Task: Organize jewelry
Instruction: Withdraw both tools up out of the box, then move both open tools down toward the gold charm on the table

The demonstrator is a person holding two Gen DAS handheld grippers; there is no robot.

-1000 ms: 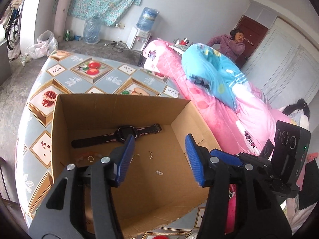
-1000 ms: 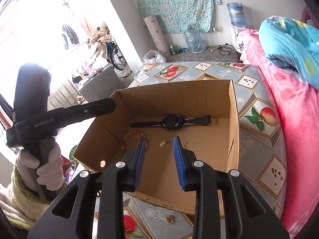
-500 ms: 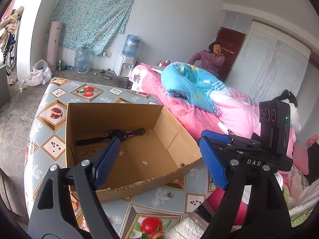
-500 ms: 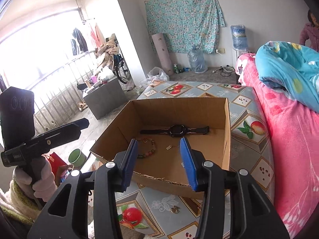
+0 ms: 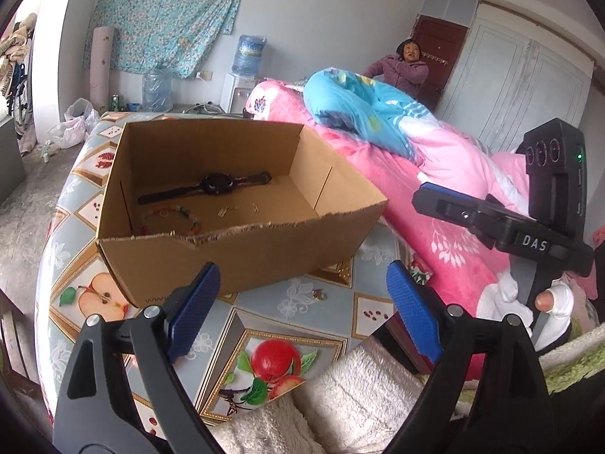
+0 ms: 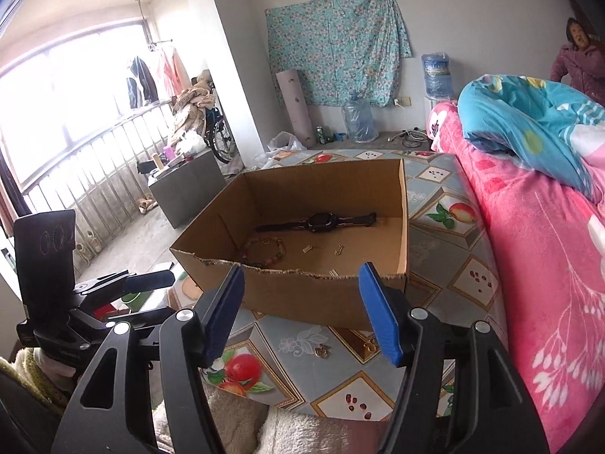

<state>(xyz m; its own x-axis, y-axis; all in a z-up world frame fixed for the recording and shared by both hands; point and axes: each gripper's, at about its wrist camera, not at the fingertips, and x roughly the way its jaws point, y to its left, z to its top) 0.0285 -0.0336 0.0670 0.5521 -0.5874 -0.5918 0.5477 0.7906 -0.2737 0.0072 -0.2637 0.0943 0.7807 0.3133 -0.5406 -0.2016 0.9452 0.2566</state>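
An open cardboard box (image 5: pixel 242 249) (image 6: pixel 302 295) stands on a fruit-patterned table. Inside lie a black watch (image 5: pixel 215 183) (image 6: pixel 321 222), a beaded bracelet (image 5: pixel 172 219) (image 6: pixel 264 251) and a few small metal pieces (image 6: pixel 308 249). A small gold piece (image 5: pixel 319 295) (image 6: pixel 323 350) lies on the table in front of the box. My left gripper (image 5: pixel 302 302) is open and empty, pulled back in front of the box. My right gripper (image 6: pixel 302 314) is open and empty, also in front of the box. Each shows in the other's view (image 5: pixel 491 219) (image 6: pixel 113 287).
A bed with pink bedding (image 6: pixel 537 249) and a blue quilt (image 5: pixel 363 109) borders the table's right side. A person (image 5: pixel 404 68) sits at the back. A white fluffy cloth (image 5: pixel 340 408) lies under the grippers. A grey cabinet (image 6: pixel 185 189) and a railing stand at left.
Both grippers have drawn back out of the box toward the table's near edge and have opened wider. The box contents have not moved.
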